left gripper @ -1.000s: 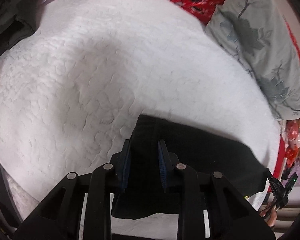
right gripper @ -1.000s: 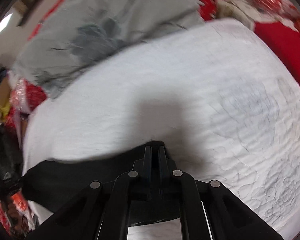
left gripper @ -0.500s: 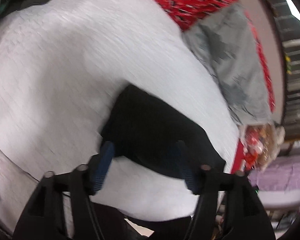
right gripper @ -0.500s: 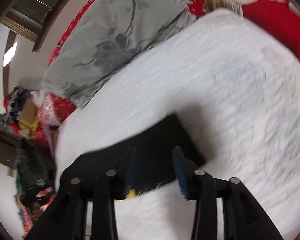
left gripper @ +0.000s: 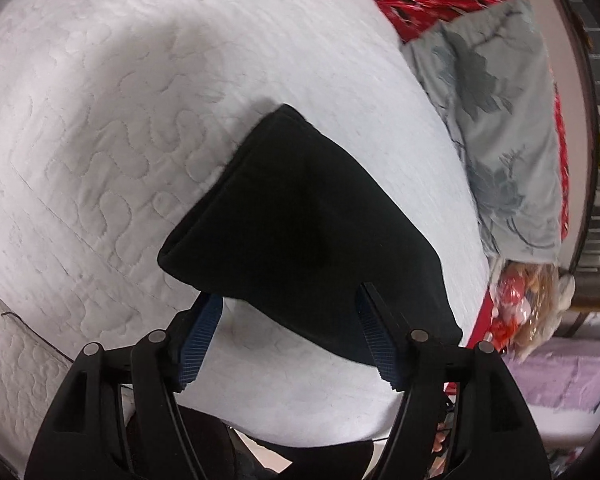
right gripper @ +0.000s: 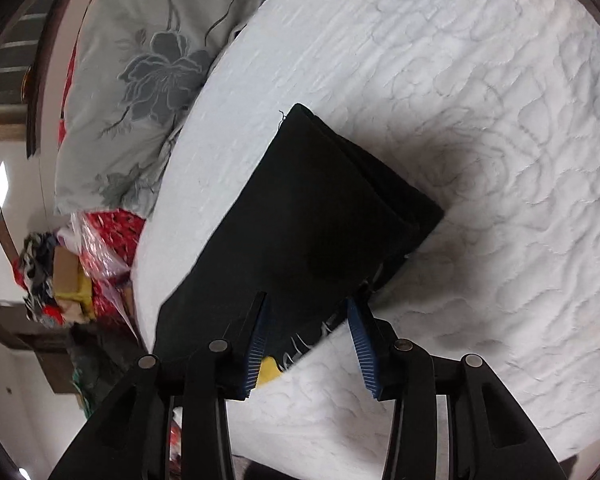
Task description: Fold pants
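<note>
The black pants [left gripper: 308,220] lie folded on the white quilt [left gripper: 100,120], just ahead of both fingertips. The left gripper [left gripper: 288,332] gapes wide, holding nothing; the right gripper [right gripper: 310,336] likewise hangs spread and empty.

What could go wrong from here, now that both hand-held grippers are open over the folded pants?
1. The folded black pants lie close to the edge of the white quilted bed; a nudge could slide them off.
2. The right hand-held gripper hangs open just over the frayed hem, so its pads could snag threads and pull the fold open.
3. The left hand-held gripper straddles the near edge and could drag a layer.
</note>
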Demonstrator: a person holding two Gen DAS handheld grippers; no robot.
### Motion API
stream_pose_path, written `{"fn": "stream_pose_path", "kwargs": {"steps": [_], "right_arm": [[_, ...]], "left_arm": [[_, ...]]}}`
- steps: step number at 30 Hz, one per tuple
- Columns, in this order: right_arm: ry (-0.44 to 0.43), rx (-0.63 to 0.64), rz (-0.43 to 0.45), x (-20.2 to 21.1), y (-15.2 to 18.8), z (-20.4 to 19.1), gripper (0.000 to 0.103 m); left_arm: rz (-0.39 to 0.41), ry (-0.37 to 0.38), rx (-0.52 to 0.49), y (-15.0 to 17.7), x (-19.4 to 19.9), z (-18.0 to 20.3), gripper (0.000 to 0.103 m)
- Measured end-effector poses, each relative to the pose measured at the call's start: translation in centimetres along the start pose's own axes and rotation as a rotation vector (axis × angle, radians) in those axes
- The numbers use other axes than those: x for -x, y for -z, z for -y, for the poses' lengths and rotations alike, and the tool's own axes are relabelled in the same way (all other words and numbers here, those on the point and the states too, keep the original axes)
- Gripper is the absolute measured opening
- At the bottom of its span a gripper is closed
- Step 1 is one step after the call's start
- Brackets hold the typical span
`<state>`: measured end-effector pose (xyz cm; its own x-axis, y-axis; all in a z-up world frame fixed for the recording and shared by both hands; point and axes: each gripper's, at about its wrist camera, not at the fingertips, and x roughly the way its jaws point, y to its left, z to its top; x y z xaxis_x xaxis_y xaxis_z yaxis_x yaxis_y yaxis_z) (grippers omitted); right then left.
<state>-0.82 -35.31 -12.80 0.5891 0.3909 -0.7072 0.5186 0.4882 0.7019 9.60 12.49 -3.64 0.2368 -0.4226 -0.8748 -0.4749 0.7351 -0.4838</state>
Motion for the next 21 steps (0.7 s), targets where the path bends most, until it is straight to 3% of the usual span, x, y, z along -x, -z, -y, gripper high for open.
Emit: {"fn": "stream_pose_path", "kwargs": {"steps": [2,3,4,5,7,9,11,15,18,21], "right_arm": [[-0.004,0.001,0.026,-0.2,-0.1,-0.3,0.041],[0.01,0.007,0.03,-0.3,-0.2,-0.3,0.03],[0.029,0.009,0.032,-0.3,-0.3,-0.3,0.022],[0.033,0.004,0.029,-0.3,-0.5,-0.3,0.005],[-0.006,-0.015,0.042,0.4,-0.8,-0.3,0.005],[-0.057,0.02,0.073,2.1,-0.8,-0.9,0.004],[-0.034,0.057,0.073,2.7,-0.6,-0.9,0.004],[0.042,0.026,0.032,1.2,-0.3,1.3,0.004],[0.019,-0.016,0.03,0.6,0.0,2.8,0.004],[0.028,0.013,0.024,0.8,0.0,2.4,0.007]], "left_arm": [[0.003,-0.006,0.019,-0.6,-0.2,0.1,0.064],[0.007,-0.014,0.021,-0.9,-0.3,0.3,0.057],[0.009,-0.031,0.018,-1.2,-0.3,0.4,0.036],[0.003,-0.048,0.011,-1.5,-0.2,0.5,0.018],[0.004,-0.025,-0.015,-1.5,0.5,1.1,0.016],[0.04,-0.058,-0.082,-0.8,1.2,1.5,0.016],[0.038,-0.105,-0.116,-0.3,0.6,0.7,0.016],[-0.035,-0.096,-0.06,0.3,-1.5,-2.3,0.016],[-0.037,-0.033,-0.021,0.4,-1.2,-3.4,0.017],[-0.04,-0.025,-0.034,0.7,-0.6,-3.0,0.018]]}}
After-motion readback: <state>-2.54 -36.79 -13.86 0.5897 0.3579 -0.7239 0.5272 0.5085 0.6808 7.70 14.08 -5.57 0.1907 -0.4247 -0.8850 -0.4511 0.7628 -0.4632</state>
